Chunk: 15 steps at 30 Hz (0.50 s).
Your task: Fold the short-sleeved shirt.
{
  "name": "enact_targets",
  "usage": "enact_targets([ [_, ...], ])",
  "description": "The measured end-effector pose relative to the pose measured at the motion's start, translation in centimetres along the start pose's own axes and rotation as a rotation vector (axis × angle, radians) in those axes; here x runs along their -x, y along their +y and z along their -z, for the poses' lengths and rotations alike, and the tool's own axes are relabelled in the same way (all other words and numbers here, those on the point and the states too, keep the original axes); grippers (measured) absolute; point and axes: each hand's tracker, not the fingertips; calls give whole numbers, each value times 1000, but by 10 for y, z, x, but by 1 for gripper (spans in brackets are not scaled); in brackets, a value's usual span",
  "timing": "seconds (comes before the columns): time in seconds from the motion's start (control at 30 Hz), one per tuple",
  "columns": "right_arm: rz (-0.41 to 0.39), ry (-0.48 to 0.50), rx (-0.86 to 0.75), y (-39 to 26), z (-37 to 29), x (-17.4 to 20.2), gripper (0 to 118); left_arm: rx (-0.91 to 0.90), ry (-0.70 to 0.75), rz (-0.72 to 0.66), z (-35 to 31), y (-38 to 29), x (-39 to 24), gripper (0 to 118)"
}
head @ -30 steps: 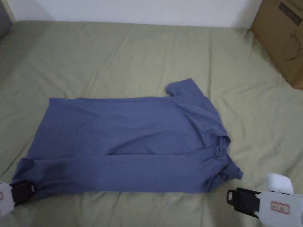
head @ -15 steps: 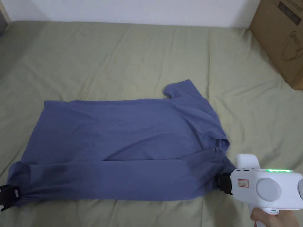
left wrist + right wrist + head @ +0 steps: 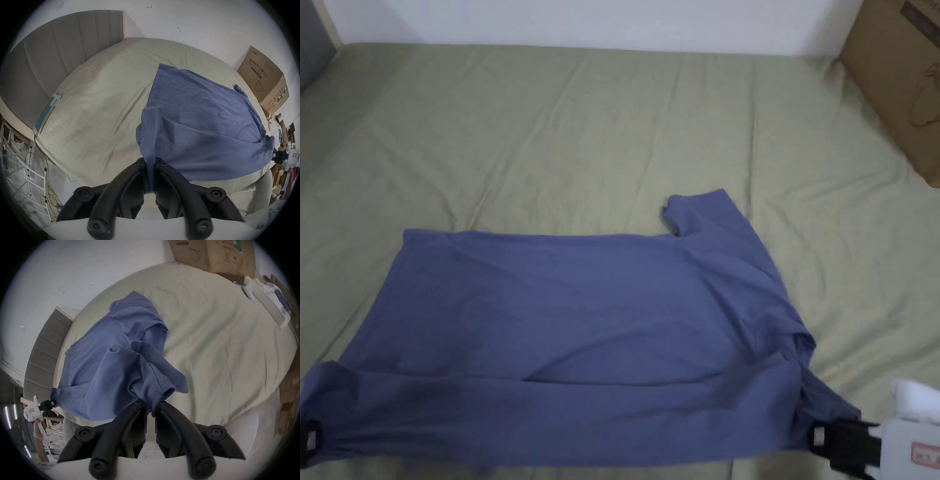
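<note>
The blue shirt [image 3: 581,337] lies across the lower half of the head view on the green bedsheet [image 3: 550,125], its long axis running left to right, hem at the left, collar and sleeves at the right, one sleeve poking toward the top of the frame. The left gripper [image 3: 149,164] has its jaws pinched on the hem corner; the right gripper [image 3: 151,405] has its jaws clamped on bunched cloth at the sleeve end. The left gripper view shows a grey headboard [image 3: 56,48] at upper left and a phone [image 3: 47,112] beside it; a cardboard box [image 3: 900,81] sits at the head view's upper right.
</note>
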Motion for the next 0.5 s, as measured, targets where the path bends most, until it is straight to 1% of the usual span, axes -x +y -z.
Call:
enact_targets([
  [0.03, 2, -16, 19, -11, 3, 0, 10, 19, 5, -2, 3, -8, 2, 9],
  [0.1, 6, -14, 25, -28, 11, -4, 10, 27, 8, 9, 10, -20, 4, 9],
  [0.13, 13, -14, 25, -31, 13, -5, 11, 25, 10, 11, 12, -22, 3, 12],
  [0.17, 24, -24, 24, -32, 15, -6, 26, 18, 31, -9, 13, -23, 2, 29],
  [0.2, 33, -89, 23, -31, 12, -3, 45, 19, 65, -34, 11, -21, 2, 52],
  [0.23, 24, -122, 11, -31, 9, -1, 63, 1, 42, -59, 8, -20, 3, 72],
  [0.27, -3, -137, -14, -31, 5, 1, 78, -40, 2, -91, 3, -18, 5, 90],
  [0.3, -22, -137, -45, -27, -2, 2, 76, -72, -22, -126, -4, -15, 6, 94],
  [0.37, -50, -164, -67, -19, -16, 8, 75, -111, -32, -171, -15, -5, 4, 93],
  [0.4, -83, -166, -88, -13, -23, 13, 75, -132, -52, -180, -22, 1, 2, 90],
  [0.43, -111, -158, -108, -8, -28, 16, 73, -148, -68, -177, -26, 5, -2, 83],
  [0.47, -148, -141, -144, -1, -35, 23, 62, -171, -95, -154, -29, 12, -8, 64],
  [0.5, -171, -138, -170, 6, -40, 29, 45, -179, -106, -135, -30, 19, -15, 42],
])
